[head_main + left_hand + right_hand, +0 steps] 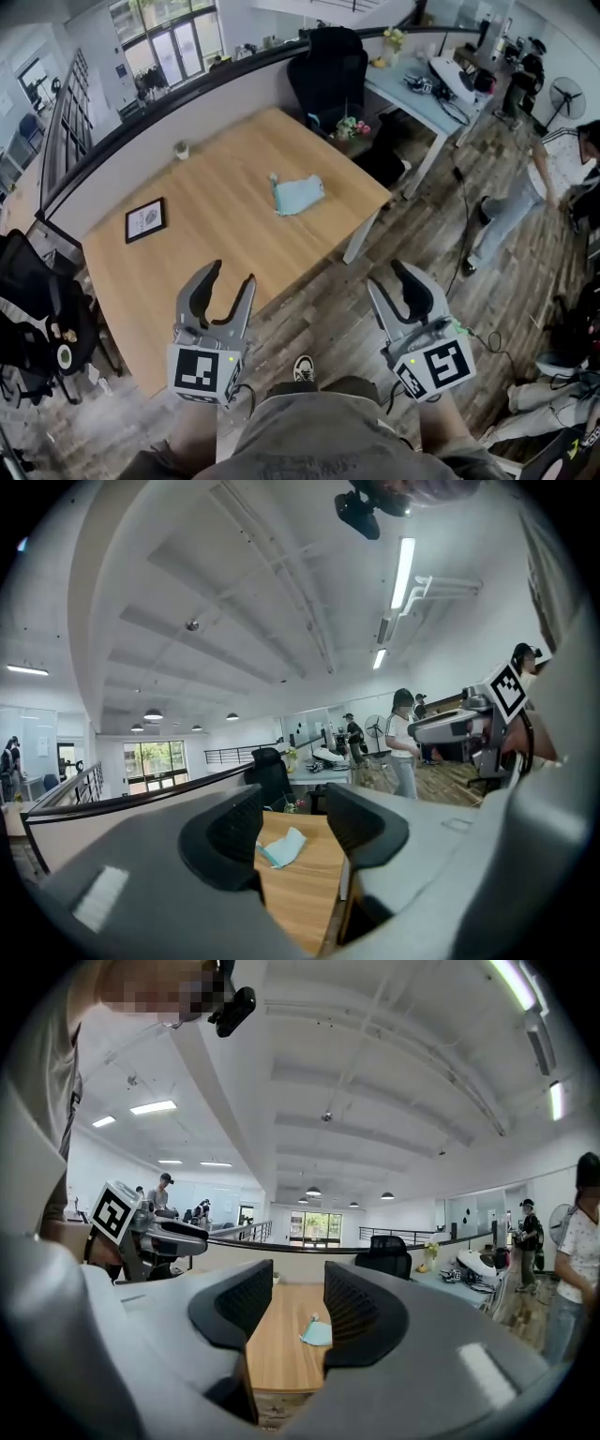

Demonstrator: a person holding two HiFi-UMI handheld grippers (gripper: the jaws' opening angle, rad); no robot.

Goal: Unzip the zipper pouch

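Head view, centre: the zipper pouch [298, 195], pale blue, lies flat on the wooden tabletop [216, 244], right of its middle. I cannot see anything inside it, nor tell how far the zip is drawn. Its long axis runs left to right across the frame, rising slightly to the right. A darker strip edges its left end, and a small tab sticks out at the upper-left corner. A framed picture [145, 219] lies at the tabletop's left, well apart from the pouch. Lower frame: my left tongs [232, 274] and right tongs [386, 274] hang near the tabletop's near edge. Both are spread wide and grip nothing, and each gripper view shows the distant pouch through the gap.
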